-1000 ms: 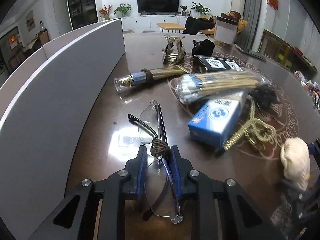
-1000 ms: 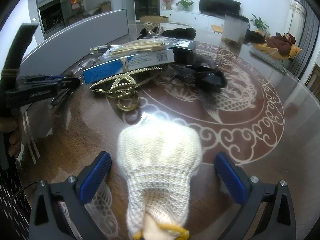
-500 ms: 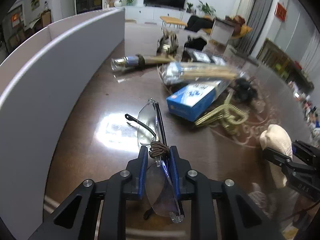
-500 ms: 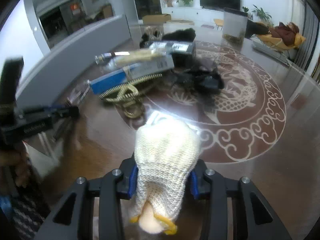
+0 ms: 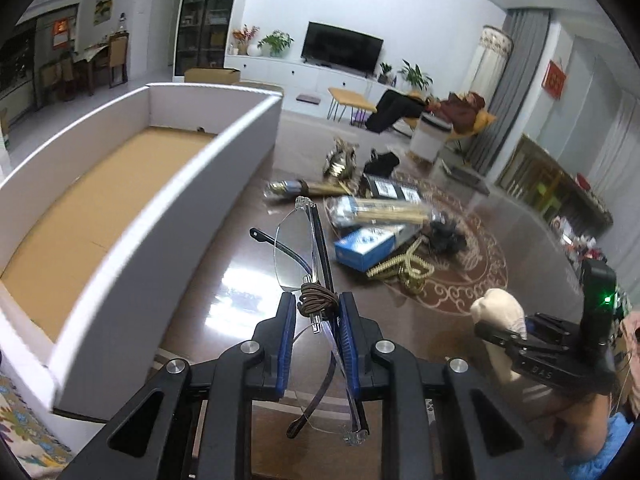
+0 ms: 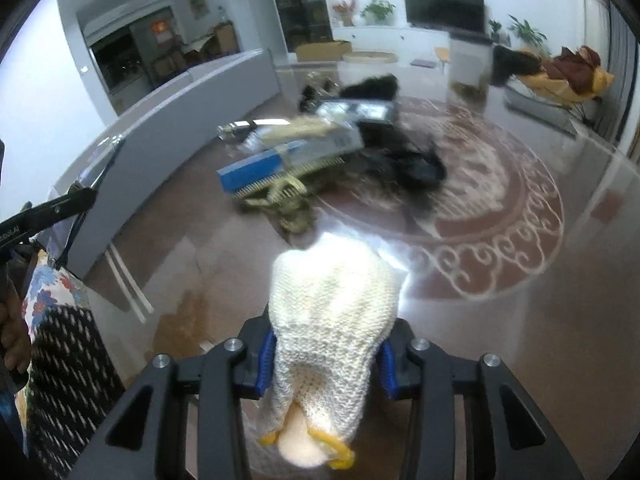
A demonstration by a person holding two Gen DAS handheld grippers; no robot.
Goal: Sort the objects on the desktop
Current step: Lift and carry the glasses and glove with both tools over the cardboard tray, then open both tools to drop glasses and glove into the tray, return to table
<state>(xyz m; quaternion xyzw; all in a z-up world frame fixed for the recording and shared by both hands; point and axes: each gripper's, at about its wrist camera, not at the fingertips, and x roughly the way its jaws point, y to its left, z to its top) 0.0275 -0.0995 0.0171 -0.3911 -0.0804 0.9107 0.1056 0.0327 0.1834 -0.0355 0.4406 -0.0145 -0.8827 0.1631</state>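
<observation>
Glasses [image 5: 308,248] pinched in left fingers [image 5: 286,334], knit glove [image 6: 334,320] in right fingers [image 6: 266,356]

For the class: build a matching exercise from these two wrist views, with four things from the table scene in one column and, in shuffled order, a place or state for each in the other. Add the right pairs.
Things
1. glasses
2. knitted glove
3. blue box
4. white tray

Places or states
A. lying on the table among the clutter
B. clamped in the right tongs
C. standing along the table's edge, brown floor bare
D. clamped in the left tongs

Pairs: 1-D, 2-B, 3-A, 4-C
</observation>
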